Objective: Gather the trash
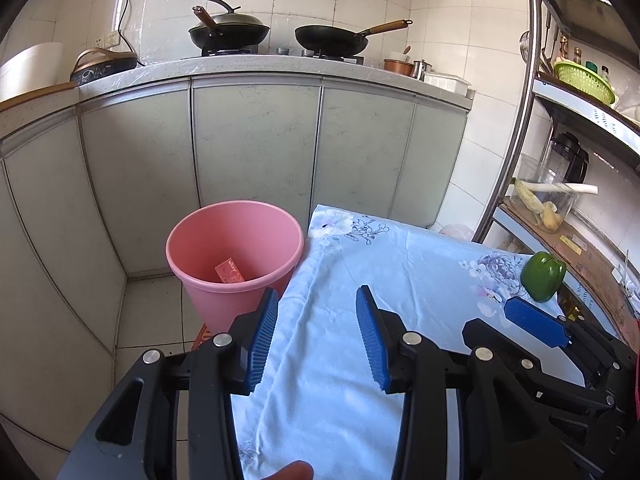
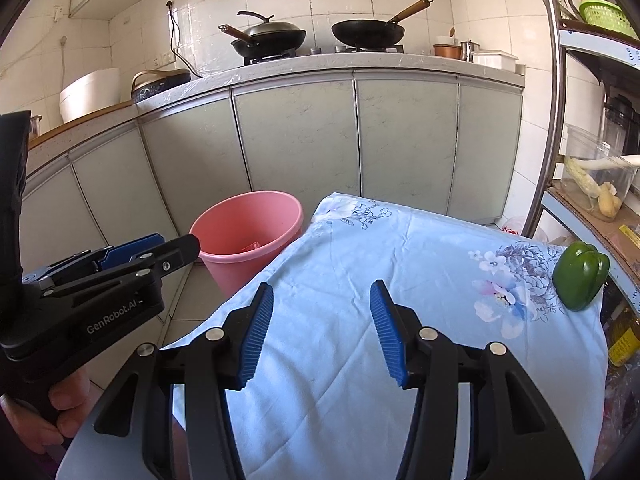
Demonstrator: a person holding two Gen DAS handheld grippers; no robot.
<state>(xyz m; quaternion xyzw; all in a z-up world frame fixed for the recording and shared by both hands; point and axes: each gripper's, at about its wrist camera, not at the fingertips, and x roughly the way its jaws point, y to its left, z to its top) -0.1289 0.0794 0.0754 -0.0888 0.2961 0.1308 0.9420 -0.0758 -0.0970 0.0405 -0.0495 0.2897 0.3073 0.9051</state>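
A pink bin (image 1: 234,248) stands on the floor at the table's left far corner; a red wrapper (image 1: 229,271) lies inside it. The bin also shows in the right wrist view (image 2: 250,232), with the wrapper (image 2: 253,246) just visible. My left gripper (image 1: 316,300) is open and empty, above the table's left edge just short of the bin. My right gripper (image 2: 322,294) is open and empty above the blue floral cloth (image 2: 400,280). The left gripper also shows in the right wrist view (image 2: 160,248); the right one shows in the left wrist view (image 1: 532,320).
A green bell pepper (image 2: 581,276) sits at the cloth's right edge, also in the left wrist view (image 1: 543,276). Kitchen cabinets (image 1: 256,140) stand behind the bin, with pans (image 1: 228,32) on the stove. A metal shelf rack (image 2: 556,100) with containers stands at the right.
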